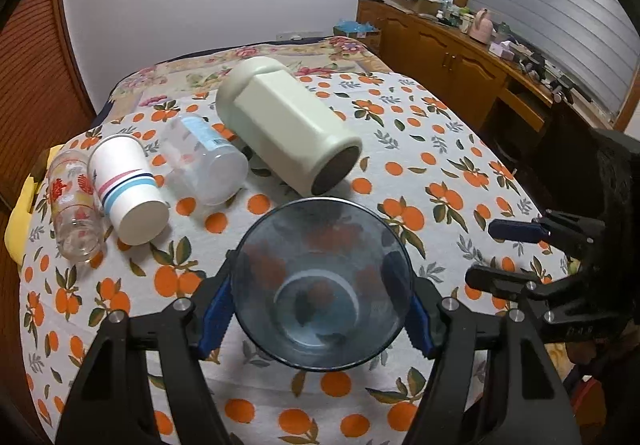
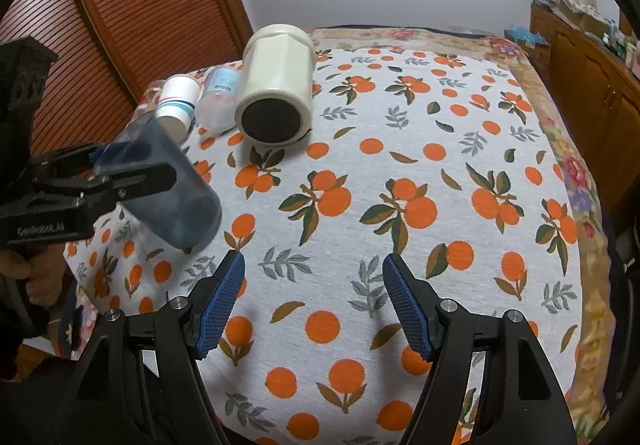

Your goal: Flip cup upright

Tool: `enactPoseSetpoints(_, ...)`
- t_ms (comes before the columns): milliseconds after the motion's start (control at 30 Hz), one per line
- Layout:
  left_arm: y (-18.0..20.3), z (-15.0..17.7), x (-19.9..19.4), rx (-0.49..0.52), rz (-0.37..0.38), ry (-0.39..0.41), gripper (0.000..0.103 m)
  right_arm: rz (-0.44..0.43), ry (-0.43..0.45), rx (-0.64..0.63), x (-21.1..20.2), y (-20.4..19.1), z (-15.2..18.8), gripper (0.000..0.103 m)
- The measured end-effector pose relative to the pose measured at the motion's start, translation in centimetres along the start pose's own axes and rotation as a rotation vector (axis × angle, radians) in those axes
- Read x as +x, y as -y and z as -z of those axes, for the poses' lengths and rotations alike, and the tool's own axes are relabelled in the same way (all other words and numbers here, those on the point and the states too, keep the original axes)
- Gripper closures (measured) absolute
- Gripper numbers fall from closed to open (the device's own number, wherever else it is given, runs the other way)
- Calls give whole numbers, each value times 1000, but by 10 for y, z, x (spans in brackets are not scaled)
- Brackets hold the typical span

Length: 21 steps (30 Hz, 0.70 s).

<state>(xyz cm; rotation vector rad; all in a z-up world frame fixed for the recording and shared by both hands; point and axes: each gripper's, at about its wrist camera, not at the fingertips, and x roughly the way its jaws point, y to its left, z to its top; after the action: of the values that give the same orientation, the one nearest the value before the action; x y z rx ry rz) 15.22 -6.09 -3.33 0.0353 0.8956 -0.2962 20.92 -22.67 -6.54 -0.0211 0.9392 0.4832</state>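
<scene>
Gripping the blue glass cup (image 1: 323, 285) across its walls, the left claw (image 1: 320, 319) is holding it tilted above the counter (image 2: 400, 117), beside the cream jar (image 2: 276, 85); smooth, fragile, slippery. The right claw (image 2: 313, 303) is hanging open, empty.

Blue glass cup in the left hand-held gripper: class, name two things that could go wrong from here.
1. The blue glass cup is pinched only at its smooth sides by the left hand-held gripper, tilted above the tablecloth; it might slip while turning.
2. Set down on the soft cloth, it might tip toward the cream jar lying nearby.
</scene>
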Motion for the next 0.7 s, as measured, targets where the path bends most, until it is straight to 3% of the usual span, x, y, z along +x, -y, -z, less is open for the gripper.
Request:
enactPoseSetpoints(300, 1, 10, -3, -17, 7, 19, 26, -1, 18, 20, -2, 2, 0, 30)
enactPoseSetpoints(700, 4, 28, -26, 9, -28, 121, 25, -7, 76, 24, -12, -11, -5, 30)
